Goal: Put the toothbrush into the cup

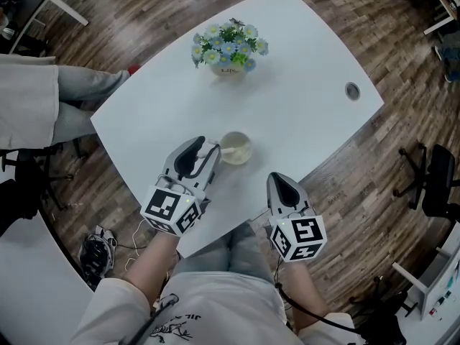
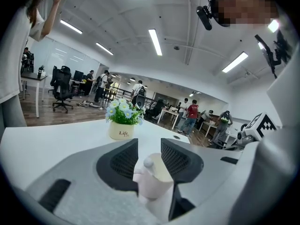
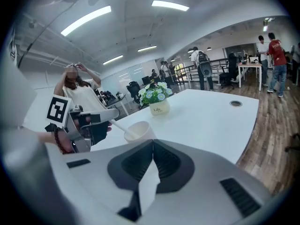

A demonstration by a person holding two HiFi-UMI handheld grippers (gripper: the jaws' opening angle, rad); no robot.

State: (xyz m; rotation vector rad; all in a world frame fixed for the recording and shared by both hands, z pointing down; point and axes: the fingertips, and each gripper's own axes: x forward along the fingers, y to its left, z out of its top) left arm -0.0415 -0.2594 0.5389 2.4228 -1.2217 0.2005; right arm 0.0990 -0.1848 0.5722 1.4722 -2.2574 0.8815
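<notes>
A cream cup (image 1: 236, 148) stands on the white table (image 1: 302, 113) near its front edge. The white toothbrush (image 1: 223, 150) rests in it, its handle leaning out toward my left gripper (image 1: 208, 149). In the left gripper view the handle's round end (image 2: 149, 163) sits between the jaws, which stand apart and do not press on it; the cup (image 2: 157, 179) is just beyond. The right gripper view shows the cup (image 3: 139, 131) and the slanting toothbrush (image 3: 119, 126). My right gripper (image 1: 282, 185) hovers by the table's front edge, jaws together, holding nothing (image 3: 153, 146).
A small pot of blue and white flowers (image 1: 228, 49) stands at the table's far side. A round cable hole (image 1: 352, 90) is at the right. A person (image 1: 43, 99) sits at the table's left corner. An office chair (image 1: 431, 178) stands on the wooden floor to the right.
</notes>
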